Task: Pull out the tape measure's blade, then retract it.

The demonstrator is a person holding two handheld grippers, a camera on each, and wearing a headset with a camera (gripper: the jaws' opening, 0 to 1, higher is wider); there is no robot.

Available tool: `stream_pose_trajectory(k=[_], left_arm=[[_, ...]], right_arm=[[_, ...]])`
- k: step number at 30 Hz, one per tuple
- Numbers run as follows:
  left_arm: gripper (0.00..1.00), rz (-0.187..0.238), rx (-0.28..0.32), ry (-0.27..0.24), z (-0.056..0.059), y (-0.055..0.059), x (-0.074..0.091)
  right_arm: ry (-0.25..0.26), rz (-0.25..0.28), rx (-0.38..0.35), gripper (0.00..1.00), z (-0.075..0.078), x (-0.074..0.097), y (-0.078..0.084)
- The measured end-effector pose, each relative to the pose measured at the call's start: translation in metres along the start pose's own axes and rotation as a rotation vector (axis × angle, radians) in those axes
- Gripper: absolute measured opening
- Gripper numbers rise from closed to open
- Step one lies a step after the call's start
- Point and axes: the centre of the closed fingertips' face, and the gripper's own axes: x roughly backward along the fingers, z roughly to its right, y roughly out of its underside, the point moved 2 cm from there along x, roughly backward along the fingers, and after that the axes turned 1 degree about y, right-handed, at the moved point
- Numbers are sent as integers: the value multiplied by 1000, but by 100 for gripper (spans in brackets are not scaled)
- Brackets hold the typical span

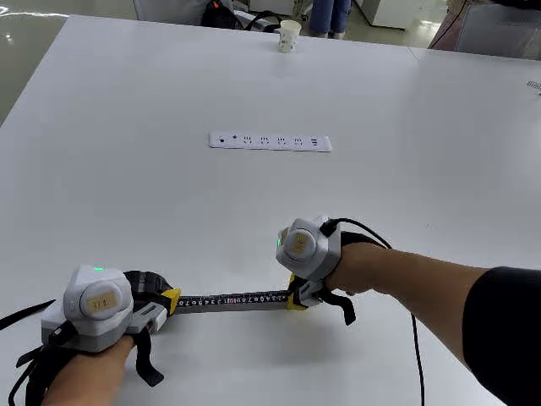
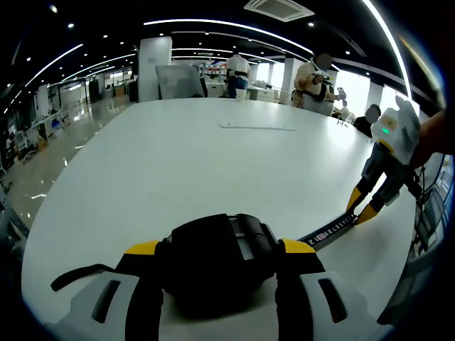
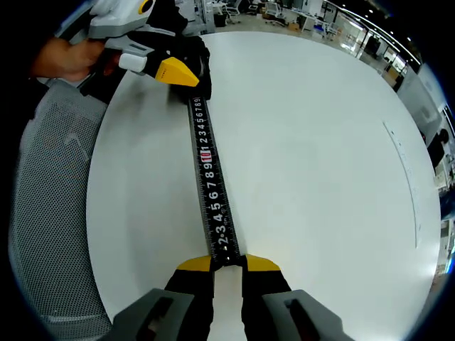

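A black tape measure case [image 2: 217, 257] sits clamped between the yellow-tipped jaws of my left gripper [image 1: 159, 303], low on the table at the left. Its dark blade [image 1: 232, 299] with white numbers runs flat across the table to my right gripper [image 1: 297, 300], which is shut on the blade's end. In the right gripper view the blade [image 3: 211, 192] stretches from my right gripper [image 3: 228, 264] up to the case [image 3: 186, 60] held by the left gripper [image 3: 170, 71]. The left gripper view has the blade [image 2: 328, 231] leading to the right gripper [image 2: 361, 211].
A white power strip [image 1: 270, 142] lies mid-table beyond the grippers. A paper cup [image 1: 289, 35] stands near the far edge. A mesh chair [image 3: 53, 213] sits close to the table's near edge. People stand in the background past the table.
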Motion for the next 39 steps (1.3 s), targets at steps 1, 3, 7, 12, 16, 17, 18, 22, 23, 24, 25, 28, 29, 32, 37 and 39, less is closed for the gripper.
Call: stream_pose_trajectory(k=[1, 3, 7, 12, 16, 17, 18, 22, 23, 24, 25, 28, 29, 32, 37, 39], left_arm=[[60, 0, 0, 0, 0, 0, 0], [60, 0, 0, 1, 0, 0, 0], [60, -2, 1, 1, 0, 0, 0], [60, -3, 2, 2, 0, 0, -1], [60, -5, 3, 3, 0, 0, -1], [60, -6, 4, 4, 0, 0, -1], [59, -7, 3, 4, 0, 0, -1], [59, -7, 3, 4, 0, 1, 0], [59, -7, 3, 4, 1, 1, 0], [59, -7, 3, 4, 1, 1, 0], [59, -7, 3, 5, 1, 1, 0], [59, -6, 1, 7, 1, 1, 1], [59, -8, 2, 7, 1, 1, 1], [59, -8, 2, 7, 1, 1, 1], [59, -9, 3, 7, 1, 1, 1], [59, -11, 4, 8, 1, 1, 1]], right_arm=[[0, 0, 1, 10, 0, 0, 0], [1, 0, -1, 10, 1, 0, -1], [2, 0, -1, 10, 0, -1, -1], [3, -1, 3, 10, 0, -1, -2], [3, -3, 8, 10, 0, -2, -4], [3, -3, 8, 10, 0, -2, -4], [2, -6, 10, 10, 0, -2, -4], [1, -12, 17, 10, 0, -1, -6], [1, -14, 19, 10, -1, -1, -6], [1, -13, 21, 10, -1, -1, -6], [1, -13, 21, 10, -1, -1, -6], [1, -10, 21, 10, -1, -1, -7], [2, -9, 20, 10, -1, -1, -7], [4, -10, 26, 10, -1, -1, -8], [4, -8, 26, 10, -1, -2, -10], [4, -6, 24, 10, -1, -2, -10]])
